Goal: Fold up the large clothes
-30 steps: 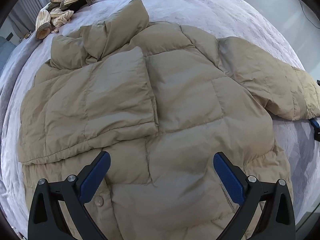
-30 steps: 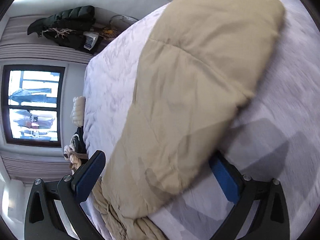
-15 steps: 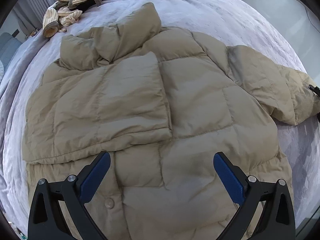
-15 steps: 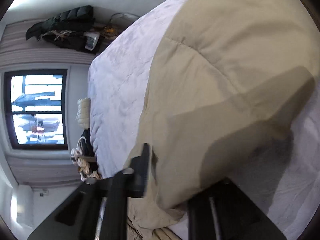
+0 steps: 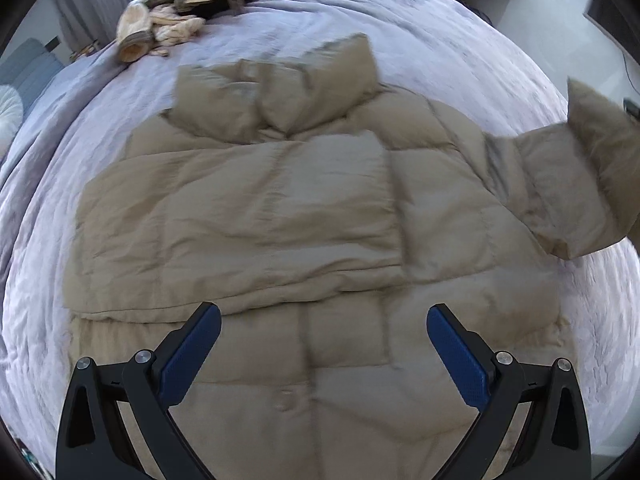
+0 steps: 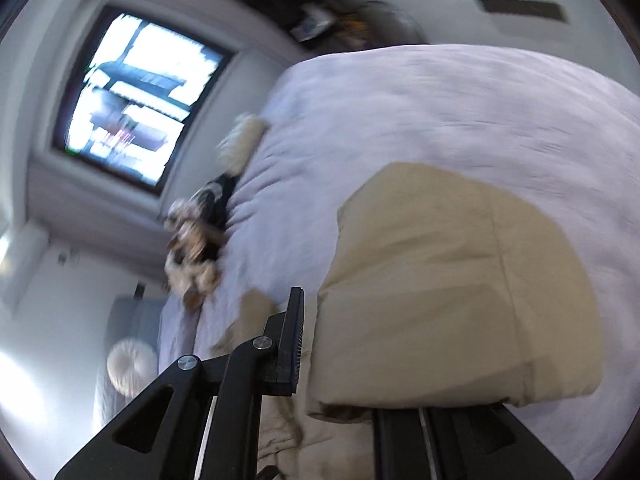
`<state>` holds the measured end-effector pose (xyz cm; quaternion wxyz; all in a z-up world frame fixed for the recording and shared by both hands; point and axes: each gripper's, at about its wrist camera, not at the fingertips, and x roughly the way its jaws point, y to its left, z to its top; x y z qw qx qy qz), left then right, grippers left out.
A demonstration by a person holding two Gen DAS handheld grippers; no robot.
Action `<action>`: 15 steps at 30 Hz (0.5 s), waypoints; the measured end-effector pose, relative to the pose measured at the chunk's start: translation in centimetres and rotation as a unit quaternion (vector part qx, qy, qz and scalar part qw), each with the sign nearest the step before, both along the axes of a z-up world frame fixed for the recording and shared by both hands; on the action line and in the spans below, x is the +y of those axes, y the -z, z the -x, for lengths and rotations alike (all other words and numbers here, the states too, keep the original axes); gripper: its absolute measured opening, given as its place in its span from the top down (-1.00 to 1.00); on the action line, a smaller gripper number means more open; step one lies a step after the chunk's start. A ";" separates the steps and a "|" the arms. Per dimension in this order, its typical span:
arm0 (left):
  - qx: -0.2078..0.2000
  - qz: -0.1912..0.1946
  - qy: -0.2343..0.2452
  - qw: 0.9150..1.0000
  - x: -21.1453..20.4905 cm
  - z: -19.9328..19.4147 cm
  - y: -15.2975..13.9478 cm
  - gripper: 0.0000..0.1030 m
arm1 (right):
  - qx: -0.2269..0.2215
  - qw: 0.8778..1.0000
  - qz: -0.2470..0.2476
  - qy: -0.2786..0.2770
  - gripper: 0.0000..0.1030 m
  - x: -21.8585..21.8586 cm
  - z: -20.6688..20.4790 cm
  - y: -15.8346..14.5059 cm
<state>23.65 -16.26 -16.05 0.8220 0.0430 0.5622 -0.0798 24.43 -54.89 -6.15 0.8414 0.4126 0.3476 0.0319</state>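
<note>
Tan puffy jacket (image 5: 280,216) spread flat on the bed (image 5: 460,40), right in the middle, collar toward the far end. One sleeve (image 5: 248,208) already folded across the chest. Other sleeve (image 5: 568,184) sticking out to the right side, its end lifted up off the bed cover.

Left hand-held gripper (image 5: 323,346) hanging over the bottom part of the jacket, pointing down. Blue pads (image 5: 192,354) far apart, nothing between them, not touching the cloth.

Right hand-held gripper (image 6: 340,344) clenched on the lifted sleeve (image 6: 448,280). Have just been closing, with the tan cloth pinched between. One black finger (image 6: 290,344) showing at the edge of the sleeve, the other hidden behind the puffy cloth. Picture from this side blurry and tilted.

Pile of other clothes (image 5: 180,20) at the far end of the bed, well apart from the jacket. Bright window (image 6: 132,92) on the wall past the bed.
</note>
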 end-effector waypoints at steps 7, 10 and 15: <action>-0.008 0.013 -0.094 0.995 8.2 -0.3 -0.1 -1.00 | -0.011 0.981 0.130 -0.143 0.74 15.1 -3.2 -1.2; -0.006 0.011 -0.128 0.992 11.4 -0.2 0.5 -1.00 | 0.027 0.966 0.171 -0.193 0.74 21.6 -3.8 2.2; -0.006 0.001 -0.147 0.989 14.8 0.1 1.5 -1.00 | 0.099 0.958 0.163 -0.214 0.74 26.3 -4.6 9.8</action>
